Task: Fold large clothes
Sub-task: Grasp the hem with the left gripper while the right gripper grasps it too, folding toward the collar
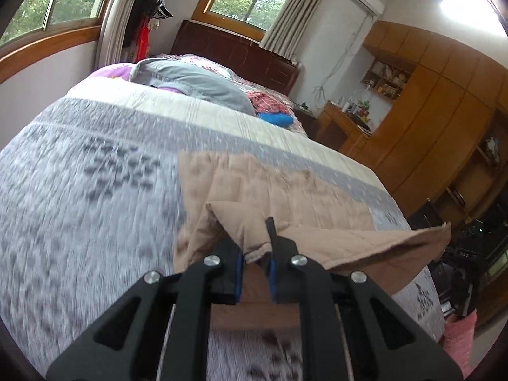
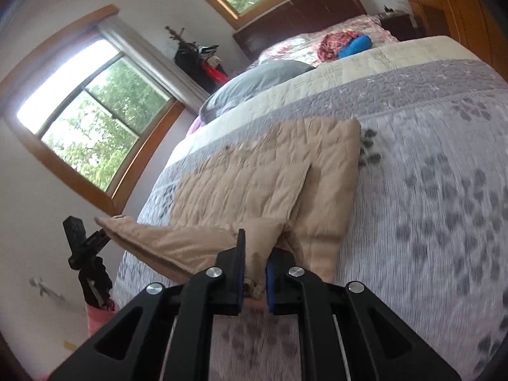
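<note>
A tan quilted garment lies on the grey patterned bedspread, its near edge lifted off the bed. My left gripper is shut on a bunched corner of that near edge. My right gripper is shut on the other near corner of the garment. The held edge stretches between the two grippers as a raised flap. My left gripper also shows at the far left of the right wrist view. The far part of the garment lies flat on the bedspread.
A grey pillow, red patterned cloth and a blue item lie by the dark headboard. Wooden wardrobes stand right of the bed. A pink object sits on the floor.
</note>
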Demonstrator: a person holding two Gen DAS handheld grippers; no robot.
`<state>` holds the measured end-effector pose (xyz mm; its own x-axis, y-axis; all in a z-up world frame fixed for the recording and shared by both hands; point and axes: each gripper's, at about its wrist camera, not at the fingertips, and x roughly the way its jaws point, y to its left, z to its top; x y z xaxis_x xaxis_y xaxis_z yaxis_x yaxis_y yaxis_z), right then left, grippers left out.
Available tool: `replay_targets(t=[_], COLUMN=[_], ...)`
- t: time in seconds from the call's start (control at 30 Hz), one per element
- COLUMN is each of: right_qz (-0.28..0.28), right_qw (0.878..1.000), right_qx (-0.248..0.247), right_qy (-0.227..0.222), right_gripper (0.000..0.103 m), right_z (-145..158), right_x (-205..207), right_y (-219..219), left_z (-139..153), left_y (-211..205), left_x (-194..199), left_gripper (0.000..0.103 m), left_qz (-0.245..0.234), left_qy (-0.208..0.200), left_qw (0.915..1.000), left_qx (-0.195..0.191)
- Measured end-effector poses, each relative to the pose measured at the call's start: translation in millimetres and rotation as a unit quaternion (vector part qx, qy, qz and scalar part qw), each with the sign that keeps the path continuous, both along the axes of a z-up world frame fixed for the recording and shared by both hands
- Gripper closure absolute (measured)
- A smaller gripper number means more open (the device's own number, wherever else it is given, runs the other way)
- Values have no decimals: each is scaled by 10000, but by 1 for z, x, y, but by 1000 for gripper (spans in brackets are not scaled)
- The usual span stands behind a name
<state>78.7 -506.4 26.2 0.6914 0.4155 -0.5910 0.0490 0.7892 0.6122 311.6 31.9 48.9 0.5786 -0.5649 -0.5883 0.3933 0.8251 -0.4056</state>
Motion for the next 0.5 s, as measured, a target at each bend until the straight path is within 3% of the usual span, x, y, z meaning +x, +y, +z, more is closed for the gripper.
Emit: replay_targets(t=[0.17, 0.5], right_qz=[-215, -428], right_qw=[9995, 9950], right_qx=[76, 227], right_qy=[216, 879], right_gripper=[93, 93], right_z=[-4, -55], right_x=[63, 158], right_y=[-21, -51], left_z=[-12, -64], left_y=[-27, -68], left_x=[71, 164], left_gripper=[92, 92], left_qz=[248, 432], left_qy=[173, 712], left_qw=[9993, 9944], left_qx=[214, 649])
